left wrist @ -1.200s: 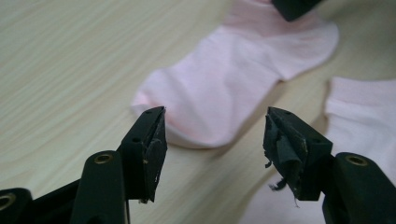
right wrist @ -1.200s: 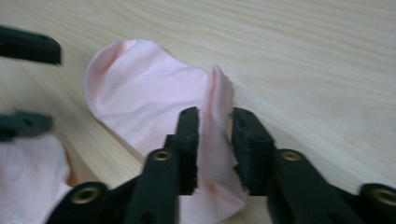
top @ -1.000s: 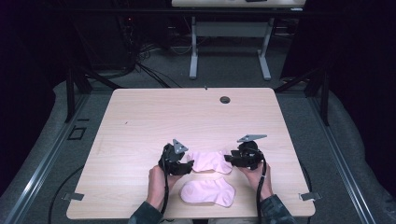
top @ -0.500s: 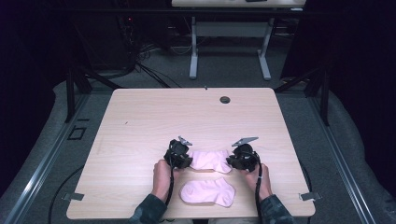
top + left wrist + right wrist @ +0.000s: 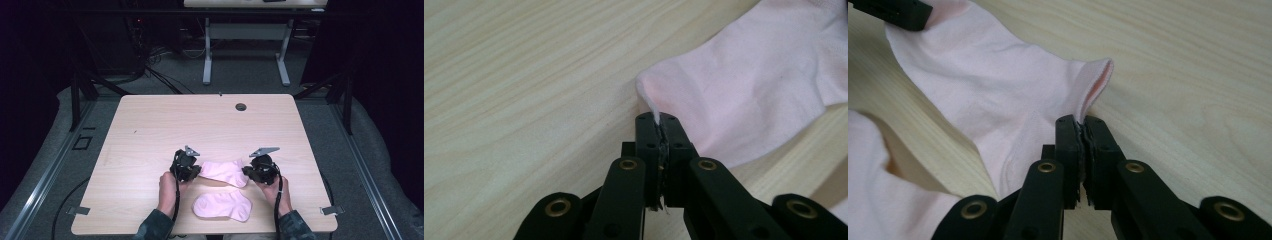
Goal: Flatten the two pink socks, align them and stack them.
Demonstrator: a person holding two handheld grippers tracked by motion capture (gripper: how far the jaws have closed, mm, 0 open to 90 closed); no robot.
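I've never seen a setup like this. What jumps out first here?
Two pale pink socks near the front edge of a light wooden table. The farther sock is pinched at both ends: the left gripper is shut on one edge, the right gripper on the other. The nearer sock lies untouched.

Both the left gripper (image 5: pixel 200 170) and right gripper (image 5: pixel 245 171) have just closed their jaws tight.

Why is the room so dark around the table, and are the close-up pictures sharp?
High view: light falls on the table alone, the floor around is dim; slightly soft. Left gripper view: the jaws' near parts blur, the sock and wood grain are fairly sharp. Right gripper view: the same, with soft shadow under the sock's folds.
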